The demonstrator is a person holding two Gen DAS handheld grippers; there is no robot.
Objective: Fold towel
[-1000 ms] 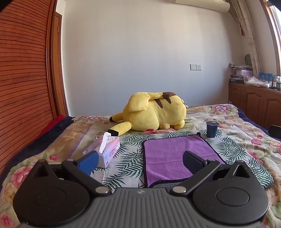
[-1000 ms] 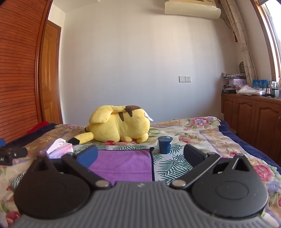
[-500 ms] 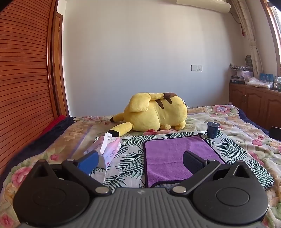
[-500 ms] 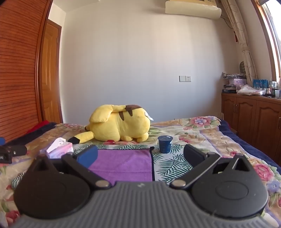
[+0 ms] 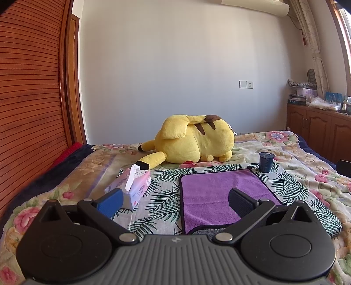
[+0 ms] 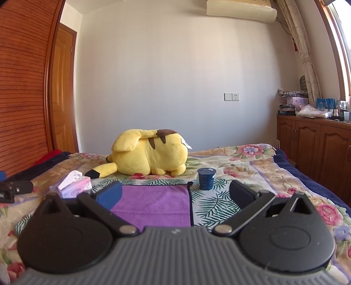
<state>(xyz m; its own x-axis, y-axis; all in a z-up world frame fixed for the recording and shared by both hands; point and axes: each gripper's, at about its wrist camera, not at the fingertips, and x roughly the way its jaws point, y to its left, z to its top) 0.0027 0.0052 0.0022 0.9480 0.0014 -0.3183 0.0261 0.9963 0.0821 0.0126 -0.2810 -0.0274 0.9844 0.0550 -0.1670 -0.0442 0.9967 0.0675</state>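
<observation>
towel: flat purple microfibre towel with dark edging (image 5: pixel 219 193) lies spread on the leaf-print bedspread (image 5: pixel 162 197), untouched
left gripper (image 5: pixel 175 200): jaws wide apart, holding nothing, hovering at the towel's near-left corner
right gripper (image 6: pixel 175 194): spread wide too, empty, over the right edge
around it: small dark blue plastic cup (image 6: pixel 206 178) just off the far-right corner, pink tissue box (image 5: pixel 131 186) left, big yellow plush toy (image 5: pixel 193 142) behind

I see a plain white wall (image 6: pixel 164 87) ahead, a slatted wooden wardrobe (image 5: pixel 28 98) at left, wooden cabinets (image 6: pixel 318 149) and a sunlit curtain (image 6: pixel 307 54) at right, an air conditioner (image 6: pixel 241 9) overhead, and a floral bed (image 5: pixel 296 157).
</observation>
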